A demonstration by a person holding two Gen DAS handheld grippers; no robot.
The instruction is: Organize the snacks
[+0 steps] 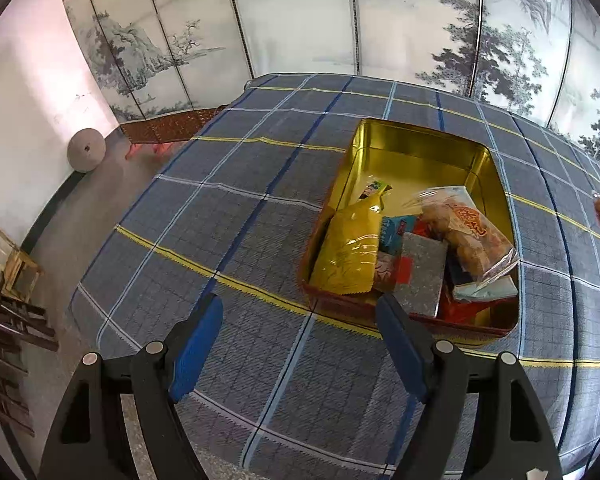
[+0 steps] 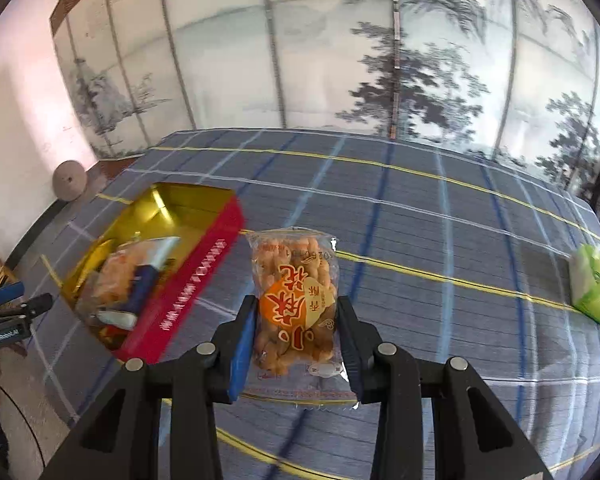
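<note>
Right hand-held gripper (image 2: 296, 340) was found clenched on a clear snack bag (image 2: 294, 300) of orange-brown twisted biscuits, its blue pads pressing both sides of the bag's lower half. That bag was held upright above the worktop (image 2: 440, 220), which was covered by a blue-grey checked cloth with yellow and white lines. It stood to the right of the tin (image 2: 204, 264), apart from it.

Left hand-held gripper (image 1: 300, 340) was released, with its two blue pads standing wide and nothing between them. It hovered over the cloth just short of the tin's near edge, its right finger overlapping that edge in the left wrist view.

The tin, gold inside and red outside with white lettering on its long wall, lay open on the worktop. Its near half was filled with snacks: a yellow packet (image 1: 350, 252) leaning against the left wall, a grey packet (image 1: 420, 272) near the middle, and a second clear bag of biscuits (image 1: 466, 236) at the right, lying over other wrappers. The far half of the tin showed bare gold floor.

A green and white packet (image 2: 594, 286) lay on the cloth well to the right, apart from the tin. A painted folding screen (image 1: 300, 20) stood behind the worktop.
</note>
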